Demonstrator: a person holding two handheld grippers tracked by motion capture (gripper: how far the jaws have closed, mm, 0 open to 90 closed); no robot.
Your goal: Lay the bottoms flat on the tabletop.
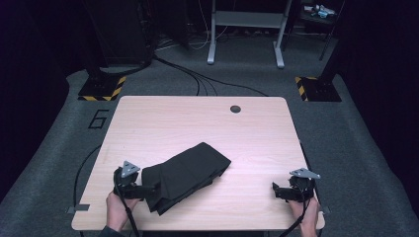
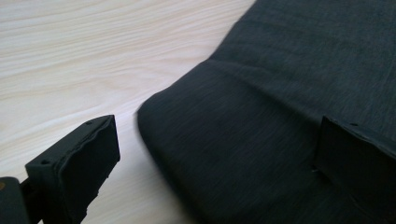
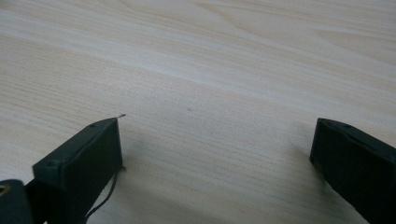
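Observation:
A folded black cloth (image 1: 188, 175) lies slanted on the light wooden table (image 1: 197, 123), from the near left toward the middle. My left gripper (image 1: 150, 189) is at the cloth's near-left end, open, its jaws spread wide. In the left gripper view the rounded edge of the cloth (image 2: 261, 116) lies between and ahead of the jaws, one jaw over bare wood and the other over the fabric; my left gripper (image 2: 217, 154) holds nothing. My right gripper (image 1: 277, 190) rests near the table's right front corner, open over bare wood (image 3: 205, 93). In its own view my right gripper (image 3: 215, 154) has nothing between its jaws.
A round cable hole (image 1: 235, 108) sits near the table's far edge. Beyond the table are grey carpet, floor cables (image 1: 197, 79), a white desk frame (image 1: 245, 29) and two stand bases with yellow-black tape (image 1: 101, 89). A short thread (image 3: 109, 186) trails by the right gripper's jaw.

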